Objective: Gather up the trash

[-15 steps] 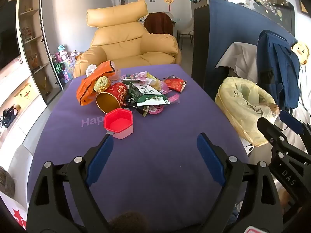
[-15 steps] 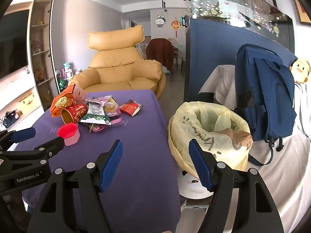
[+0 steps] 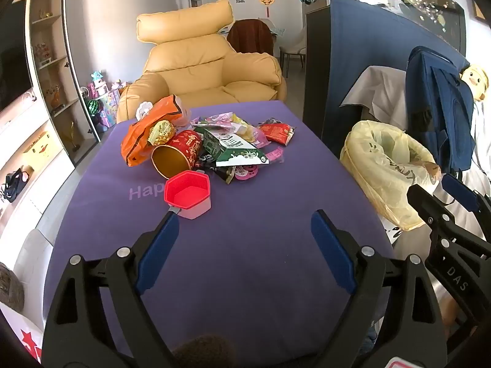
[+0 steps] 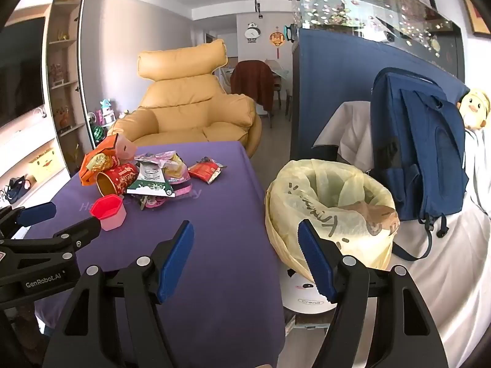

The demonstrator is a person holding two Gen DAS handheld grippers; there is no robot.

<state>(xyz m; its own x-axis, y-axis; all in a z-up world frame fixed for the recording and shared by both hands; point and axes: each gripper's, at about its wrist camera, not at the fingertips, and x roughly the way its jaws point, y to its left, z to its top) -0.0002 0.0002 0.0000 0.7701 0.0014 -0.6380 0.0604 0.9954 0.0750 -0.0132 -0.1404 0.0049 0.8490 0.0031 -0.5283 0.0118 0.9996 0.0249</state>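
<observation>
Purple table (image 3: 245,260) holds trash pile (image 3: 214,144); yellow bin bag (image 4: 331,208) beside

Wrappers (image 3: 227,144) heaped on purple table (image 3: 260,245).

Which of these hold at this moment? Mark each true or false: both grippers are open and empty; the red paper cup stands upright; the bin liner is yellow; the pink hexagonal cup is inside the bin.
1. The left gripper and right gripper are open and empty: true.
2. The red paper cup stands upright: false, it lies on its side.
3. The bin liner is yellow: true.
4. The pink hexagonal cup is inside the bin: false, it sits on the purple tabletop.
</observation>
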